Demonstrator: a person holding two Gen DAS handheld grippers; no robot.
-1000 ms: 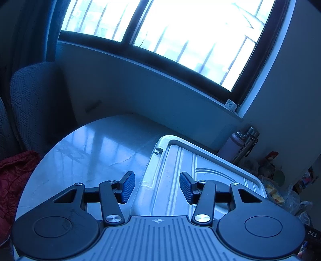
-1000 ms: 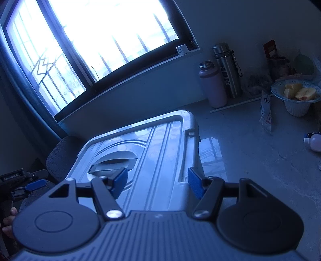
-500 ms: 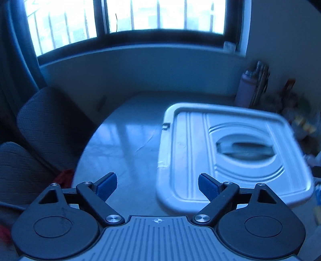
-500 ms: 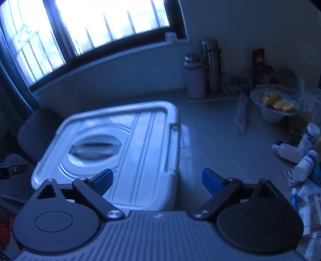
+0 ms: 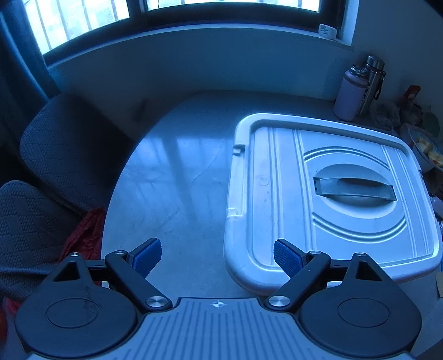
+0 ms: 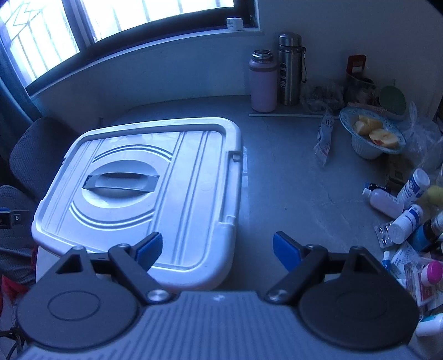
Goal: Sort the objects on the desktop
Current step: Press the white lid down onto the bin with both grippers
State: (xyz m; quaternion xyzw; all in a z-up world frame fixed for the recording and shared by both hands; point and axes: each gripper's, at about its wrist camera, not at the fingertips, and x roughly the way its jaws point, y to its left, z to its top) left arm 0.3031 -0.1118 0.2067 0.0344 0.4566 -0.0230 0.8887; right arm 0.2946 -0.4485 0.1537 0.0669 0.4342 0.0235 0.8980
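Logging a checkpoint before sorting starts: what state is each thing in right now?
Left gripper: open, empty.
Right gripper: open, empty.
White plastic storage box: lid shut, grey handle folded flat.
Pink insulated bottle: upright, capped.
Steel flask: upright, capped.
Pale fruit bowl: upright, holding cut fruit.
White pill bottle: lying on its side.

Domestic room: a barred window ahead of the claw, upholstered chair to its left, flasks and fruit bowl on the surface.
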